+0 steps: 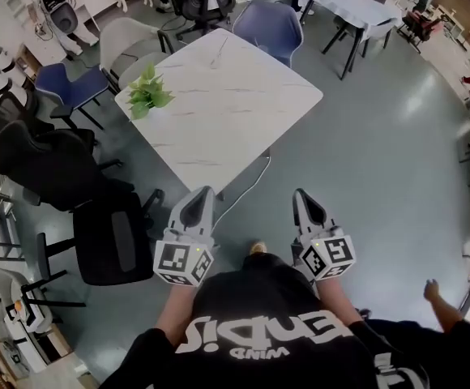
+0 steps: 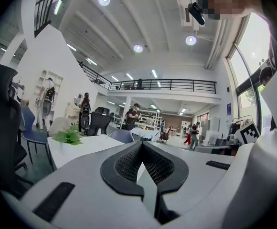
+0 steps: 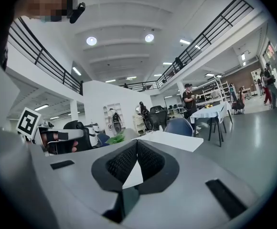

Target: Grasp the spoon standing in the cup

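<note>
The left claw [image 1: 202,194] is pressed fully shut, its dark ribbed pads meeting at the tip with nothing between them. The right claw [image 1: 301,194] is closed the same way and is just as empty. Both point roughly level, side by side, out in front of the person over the grey floor, short of the near corner of the white marble-patterned counter [image 1: 243,112].

The spoon [image 1: 220,47] and its cup [image 1: 218,57] lie straight ahead and well apart from both claws, on the far side of the counter near the edge by the blue chair [image 1: 267,23], beyond the small potted plant [image 1: 148,92]. From the head view the cup sits more in line with the left claw, so that one looks slightly nearer.

The cup reads as a small pale or clear vessel, the spoon as a thin line rising out of it, roughly upright. Its lean and bowl are too small to make out.
</note>
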